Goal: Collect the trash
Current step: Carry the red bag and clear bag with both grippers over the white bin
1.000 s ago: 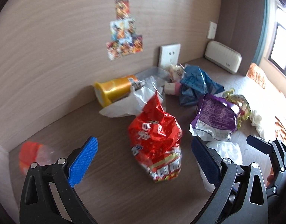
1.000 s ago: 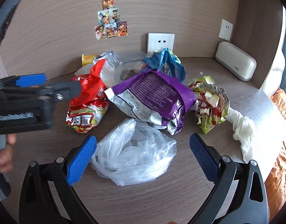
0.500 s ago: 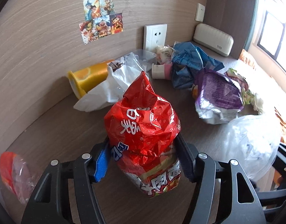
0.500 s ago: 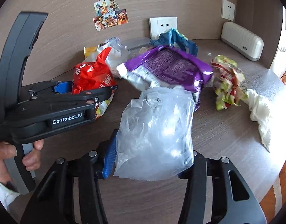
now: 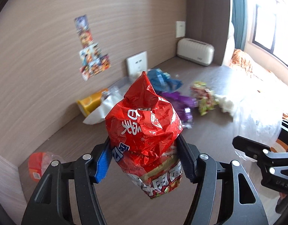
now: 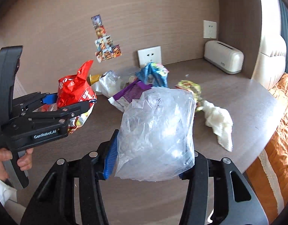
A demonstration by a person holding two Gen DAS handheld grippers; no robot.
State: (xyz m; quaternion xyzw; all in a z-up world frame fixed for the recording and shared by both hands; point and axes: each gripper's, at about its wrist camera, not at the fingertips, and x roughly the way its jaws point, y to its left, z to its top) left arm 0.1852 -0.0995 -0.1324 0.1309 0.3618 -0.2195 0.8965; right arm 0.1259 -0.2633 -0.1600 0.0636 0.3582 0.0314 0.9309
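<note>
Left claw (image 5: 144, 161) clamps red bag (image 5: 144, 127); right claw (image 6: 149, 161) clamps clear bag (image 6: 157, 131) above littered tabletop (image 6: 237, 97).

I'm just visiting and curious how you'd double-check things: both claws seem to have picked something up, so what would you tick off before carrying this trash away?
1. Left gripper pinching the red snack bag on both sides: ok.
2. Right gripper clamped on the clear plastic bag: ok.
3. Both bags lifted clear of the tabletop: ok.
4. The two grippers apart, not colliding: ok.
5. A bin or place to drop the bags: cannot tell, none in view.
6. Table cleared: not ok; the purple bag, blue wrapper, yellow cup and white tissue remain.
</note>
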